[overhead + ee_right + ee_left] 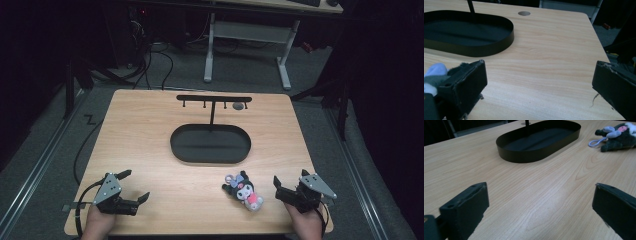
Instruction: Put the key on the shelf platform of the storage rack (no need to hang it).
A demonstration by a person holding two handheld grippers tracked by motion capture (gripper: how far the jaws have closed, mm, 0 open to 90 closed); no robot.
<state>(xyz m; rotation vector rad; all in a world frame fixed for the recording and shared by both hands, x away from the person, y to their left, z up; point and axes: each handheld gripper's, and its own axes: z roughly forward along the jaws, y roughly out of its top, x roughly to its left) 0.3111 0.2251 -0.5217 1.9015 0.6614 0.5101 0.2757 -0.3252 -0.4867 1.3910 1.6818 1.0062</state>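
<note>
High view: ur both grippers, left (136,185) + right (276,184), parked on bench (150,130) | jaws wide, nothing held | plush (244,190) near right, prob next grab

Plush toy (434,75) — mostly behind jaw

Beyond your tabletop (150,125) stands a white-legged desk (247,35); left of that desk, you see cables (155,60) on the floor (50,145).

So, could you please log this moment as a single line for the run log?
left tongs: open, empty | right tongs: open, empty, beside plush toy | plush toy: lying on table, outside black tray | tray: empty
</note>
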